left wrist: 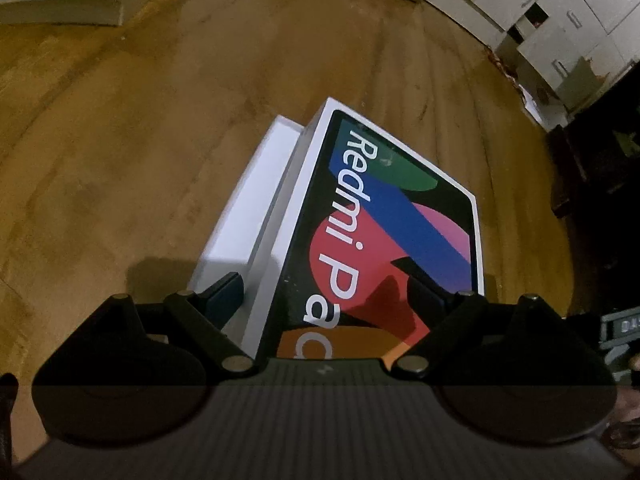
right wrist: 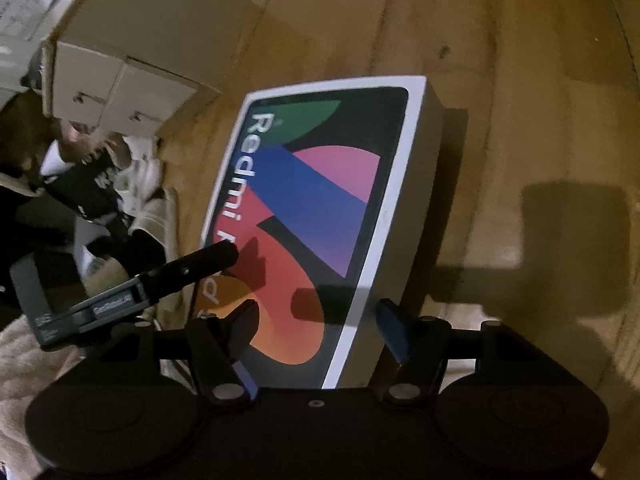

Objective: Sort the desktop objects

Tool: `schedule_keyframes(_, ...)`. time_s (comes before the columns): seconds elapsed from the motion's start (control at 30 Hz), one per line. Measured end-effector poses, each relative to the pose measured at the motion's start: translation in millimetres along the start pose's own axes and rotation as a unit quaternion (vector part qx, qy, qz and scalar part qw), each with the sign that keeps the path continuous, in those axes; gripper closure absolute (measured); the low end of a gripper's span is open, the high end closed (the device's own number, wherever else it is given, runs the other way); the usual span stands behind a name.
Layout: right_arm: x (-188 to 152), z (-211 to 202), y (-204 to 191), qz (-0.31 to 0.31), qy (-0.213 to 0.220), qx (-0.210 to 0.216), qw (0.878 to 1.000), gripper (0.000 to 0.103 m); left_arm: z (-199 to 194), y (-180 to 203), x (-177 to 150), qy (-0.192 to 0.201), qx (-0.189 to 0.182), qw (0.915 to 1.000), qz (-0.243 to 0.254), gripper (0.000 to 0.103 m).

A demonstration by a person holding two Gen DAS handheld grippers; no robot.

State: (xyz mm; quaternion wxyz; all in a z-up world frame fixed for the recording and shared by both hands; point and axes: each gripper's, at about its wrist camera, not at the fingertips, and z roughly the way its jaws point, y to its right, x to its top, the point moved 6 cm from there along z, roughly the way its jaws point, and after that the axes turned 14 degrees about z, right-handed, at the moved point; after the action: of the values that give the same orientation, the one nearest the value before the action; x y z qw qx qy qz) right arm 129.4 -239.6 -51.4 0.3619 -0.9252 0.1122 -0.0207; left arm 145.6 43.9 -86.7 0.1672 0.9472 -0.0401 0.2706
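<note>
That white cardboard tablet box with the colourful printed lid (left wrist: 384, 216) sits on the wooden desktop (left wrist: 120, 140) — stiff, slick, probably light. Both the left gripper (left wrist: 324, 284) and the right gripper (right wrist: 316, 320) straddle its near end; whether their fingers pinch it, can't tell. Take it by the long edges.

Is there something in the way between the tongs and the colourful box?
No, nothing I can see. The colourful box already sits between the two fingers of the right tongs, and the left tongs reach around it too. Only bare wooden table shows beside it.
</note>
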Motion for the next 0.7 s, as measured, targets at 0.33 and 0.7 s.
schedule_keyframes(0.33, 2, 16, -12, -0.010, -0.016, 0.014, 1.000, 0.034, 3, -9, 0, 0.002, 0.002, 0.9999, -0.015, 0.014)
schedule_keyframes(0.7, 15, -5, -12, -0.039, 0.038, -0.019, 0.998, 0.035, 5, -14, -1, 0.002, -0.002, 0.9990, -0.045, 0.013)
